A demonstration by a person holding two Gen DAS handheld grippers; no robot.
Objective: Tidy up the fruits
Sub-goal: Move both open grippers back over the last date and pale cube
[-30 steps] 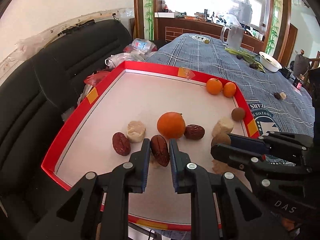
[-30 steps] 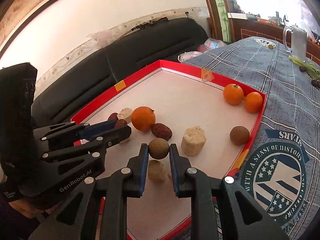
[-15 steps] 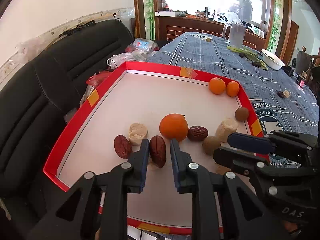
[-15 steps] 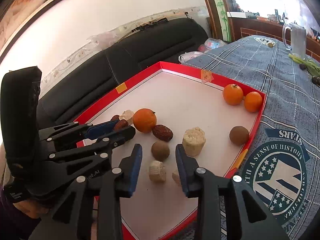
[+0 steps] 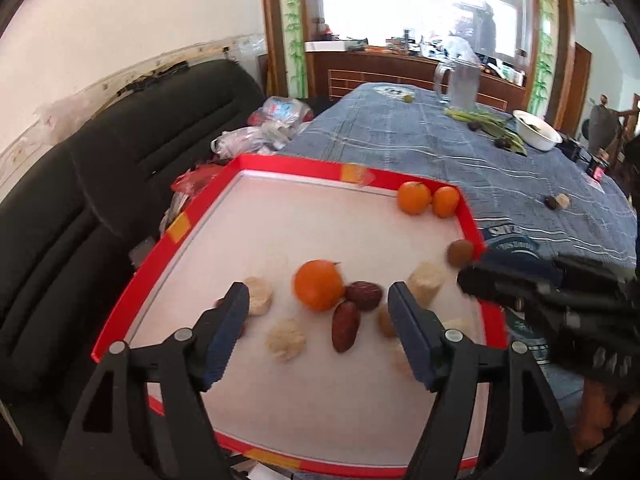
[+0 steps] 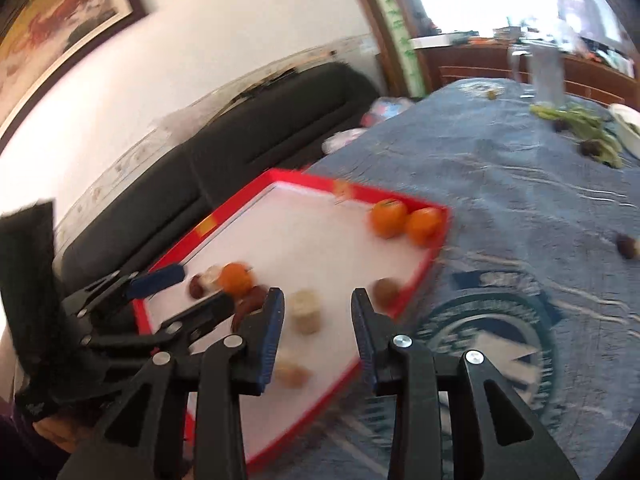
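Seemingly mid-release, the left claw [image 5: 318, 336] is seen in its own view with jaws opening wide over the red tray [image 5: 168, 236]. A date [image 5: 345, 325] lies on the tray floor between the pads, touched by neither. Just beyond it sit a second date [image 5: 363, 295] and an orange [image 5: 319, 285], those two touching. Pale chunks [image 5: 285, 339] lie scattered around them, and a third date is half hidden behind the left pad. Two oranges [image 5: 429, 199] rest together in the far corner, with a brown fruit [image 5: 460, 253] near the right rim. The right claw [image 5: 476, 276] enters blurred from the right.

Next, the right wrist view is smeared by motion. That claw [image 6: 318, 334] stands partly open and empty above the tray's near edge [image 6: 416, 292], a pale chunk [image 6: 306, 311] showing between the pads but below them. The brown fruit [image 6: 385, 291] lies just beyond the right pad.

Risks, as judged: the freed date sits close to the orange, so a careless left withdrawal could knock the orange rolling. With both claws crowding the same patch, they may collide. The sorted pairs are well apart, so a hurried carry could drop fruit onto the counter [image 6: 520, 200].
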